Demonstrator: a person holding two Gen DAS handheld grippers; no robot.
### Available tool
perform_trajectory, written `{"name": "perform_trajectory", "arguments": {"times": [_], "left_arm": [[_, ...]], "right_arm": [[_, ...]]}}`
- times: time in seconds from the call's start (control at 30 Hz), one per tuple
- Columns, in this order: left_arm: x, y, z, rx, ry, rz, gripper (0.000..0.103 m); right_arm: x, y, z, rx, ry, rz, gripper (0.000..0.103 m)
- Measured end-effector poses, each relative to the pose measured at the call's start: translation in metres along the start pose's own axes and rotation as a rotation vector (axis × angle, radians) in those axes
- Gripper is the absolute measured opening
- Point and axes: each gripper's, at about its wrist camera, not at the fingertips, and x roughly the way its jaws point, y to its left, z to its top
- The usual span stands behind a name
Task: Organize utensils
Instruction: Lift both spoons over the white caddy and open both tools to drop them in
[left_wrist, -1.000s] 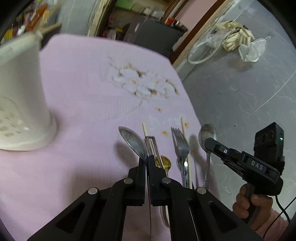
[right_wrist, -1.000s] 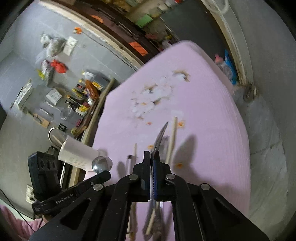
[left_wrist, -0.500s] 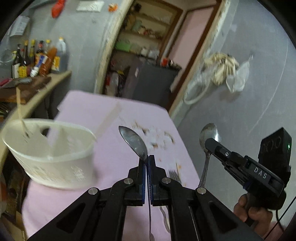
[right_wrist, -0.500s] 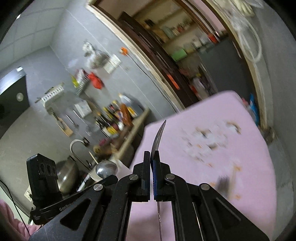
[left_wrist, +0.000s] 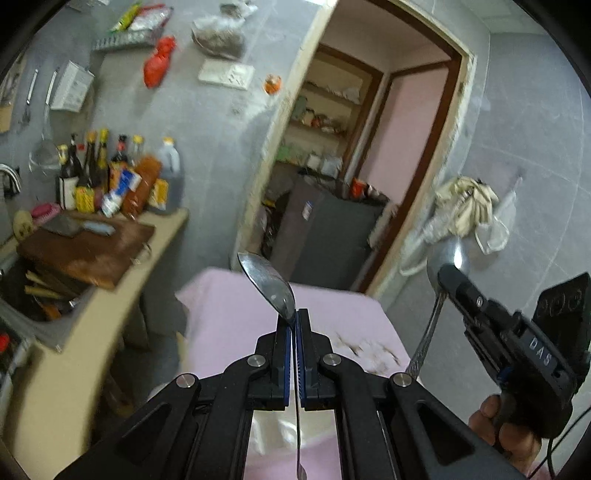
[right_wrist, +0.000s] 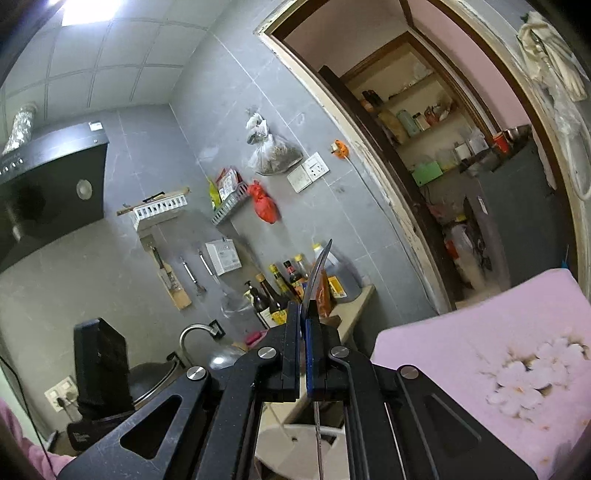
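Observation:
My left gripper (left_wrist: 294, 314) is shut on a metal spoon (left_wrist: 266, 284), whose bowl sticks up and whose handle hangs down between the fingers. To its right, my right gripper (left_wrist: 448, 275) is shut on a second spoon (left_wrist: 447, 258), held by a hand. In the right wrist view that gripper (right_wrist: 304, 306) shows its spoon (right_wrist: 317, 273) edge-on. Both are raised above the pink floral tablecloth (left_wrist: 229, 317). A white perforated utensil holder (right_wrist: 291, 439) sits just below the right fingers, also glimpsed as a white blur (left_wrist: 273, 424) under the left ones. The left gripper's camera housing (right_wrist: 99, 369) is at the left.
A counter (left_wrist: 110, 317) left of the table carries sauce bottles (left_wrist: 110, 177), a wooden cutting board (left_wrist: 85, 251) with a cleaver, and a sink with a tap (right_wrist: 195, 332). Behind the table stand a dark cabinet (left_wrist: 325, 236) and an open doorway. A range hood (right_wrist: 48, 184) hangs high on the left.
Both grippers have lifted their spoons up off the tablecloth and tilted upward. The remaining utensils on the cloth have dropped out of view, and the white holder now lies beneath the fingers.

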Motion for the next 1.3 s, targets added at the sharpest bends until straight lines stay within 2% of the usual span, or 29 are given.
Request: {"name": "perform_trajectory", "arguments": {"times": [0.17,0.27,0.43,0.6,0.8,1.3], "left_arm": [[0.017,0.036,0.005,-0.012,-0.064,0.028,0.003],[0.03,0.05,0.003,-0.008,-0.063,0.023,0.003],[0.041,0.057,-0.01,0.043,-0.047,0.013,0.003],[0.042,0.048,-0.029,0.114,-0.048,0.022,0.003],[0.044,0.044,-0.045,0.156,-0.026,0.033,0.003],[0.039,0.05,-0.05,0.106,0.071,0.093,0.004]], "right_arm": [[0.033,0.01,-0.022,-0.039,0.023,-0.078,0.003],[0.044,0.01,-0.035,-0.06,0.04,-0.129,0.003],[0.049,0.004,-0.051,-0.063,0.063,-0.188,0.003],[0.054,-0.009,-0.062,-0.043,0.092,-0.231,0.003],[0.059,-0.01,-0.068,-0.067,0.1,-0.228,0.003],[0.048,-0.005,-0.072,-0.076,0.142,-0.229,0.004]]}}
